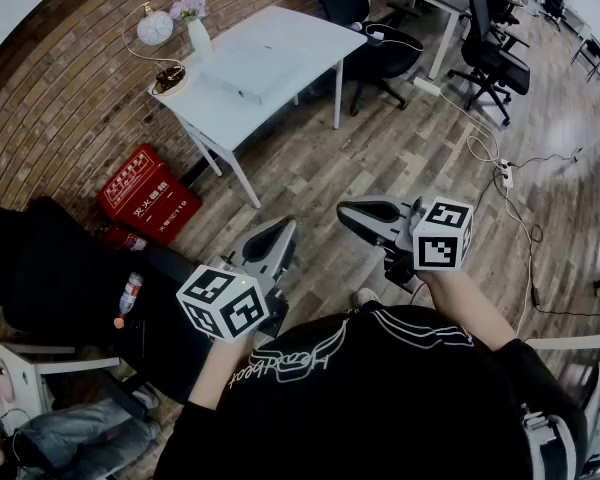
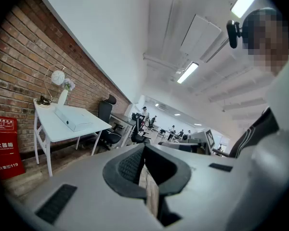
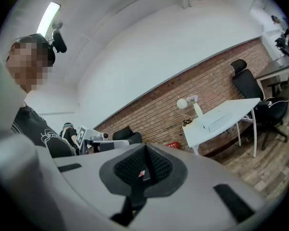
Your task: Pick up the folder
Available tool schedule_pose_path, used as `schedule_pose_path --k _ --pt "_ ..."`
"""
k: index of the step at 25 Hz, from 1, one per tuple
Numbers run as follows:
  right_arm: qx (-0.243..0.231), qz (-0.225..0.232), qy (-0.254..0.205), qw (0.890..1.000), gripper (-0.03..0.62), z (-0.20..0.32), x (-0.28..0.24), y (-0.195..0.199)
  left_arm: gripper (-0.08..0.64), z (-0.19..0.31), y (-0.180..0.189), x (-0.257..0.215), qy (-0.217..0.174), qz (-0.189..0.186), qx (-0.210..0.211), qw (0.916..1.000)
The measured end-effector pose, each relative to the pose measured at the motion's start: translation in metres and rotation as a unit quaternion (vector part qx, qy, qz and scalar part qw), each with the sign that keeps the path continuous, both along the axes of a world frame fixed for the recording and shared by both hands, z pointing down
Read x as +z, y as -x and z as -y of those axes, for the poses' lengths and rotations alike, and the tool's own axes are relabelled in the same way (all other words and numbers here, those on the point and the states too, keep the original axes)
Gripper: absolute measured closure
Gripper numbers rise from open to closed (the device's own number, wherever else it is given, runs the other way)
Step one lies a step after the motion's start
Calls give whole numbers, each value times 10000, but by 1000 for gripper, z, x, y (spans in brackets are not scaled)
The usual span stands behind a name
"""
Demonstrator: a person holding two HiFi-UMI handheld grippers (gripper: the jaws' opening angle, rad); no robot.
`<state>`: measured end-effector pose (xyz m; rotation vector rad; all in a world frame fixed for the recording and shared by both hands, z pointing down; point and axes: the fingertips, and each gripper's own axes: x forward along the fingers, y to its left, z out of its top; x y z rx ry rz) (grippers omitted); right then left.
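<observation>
A wood-plank floor [image 1: 400, 158] fills most of the head view, and a brick wall [image 1: 40, 118] curves along its left side. A white table [image 1: 315, 30] stands against that wall, well apart from the person, whose black-sleeved arms reach forward from the bottom of the view. Black office chairs [image 1: 382, 56] stand beyond the table's far end. A red box [image 1: 148, 196] sits on the floor by the wall, near the table's legs. The folder [image 1: 245, 68], flat and pale, lies on the middle of the tabletop with nothing touching it; it also appears far off in the left gripper view [image 2: 74, 121] and the right gripper view [image 3: 221, 121]. The left gripper [image 1: 283, 233] and the right gripper [image 1: 352, 211] are held side by side over the floor, pointing roughly level toward the table. Each gripper's own view shows its jaws pressed together with nothing between them, left [image 2: 143, 150] and right [image 3: 145, 153]. At the table's wall end stand a round white clock [image 1: 155, 28] and a small vase [image 1: 197, 30] of flowers.
</observation>
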<state>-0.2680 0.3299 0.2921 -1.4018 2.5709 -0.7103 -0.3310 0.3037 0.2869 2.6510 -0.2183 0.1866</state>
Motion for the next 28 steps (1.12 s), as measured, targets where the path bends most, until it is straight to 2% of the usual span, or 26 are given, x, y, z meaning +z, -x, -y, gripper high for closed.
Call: schedule_pose_path --k 9,18,22,28 --pt "101 -32 40 9999 595 7 6 -4 555 8 -4 6 48 -42 82 9999" --pt "149 185 57 9997 594 47 18 -44 554 49 -42 21 193 45 82 9998" --pt "95 302 72 9995 594 77 29 -76 555 80 -73 32 283 105 -14 9995" --pt "2 498 146 9987 594 140 39 -154 554 148 -144 46 342 217 -404 9984"
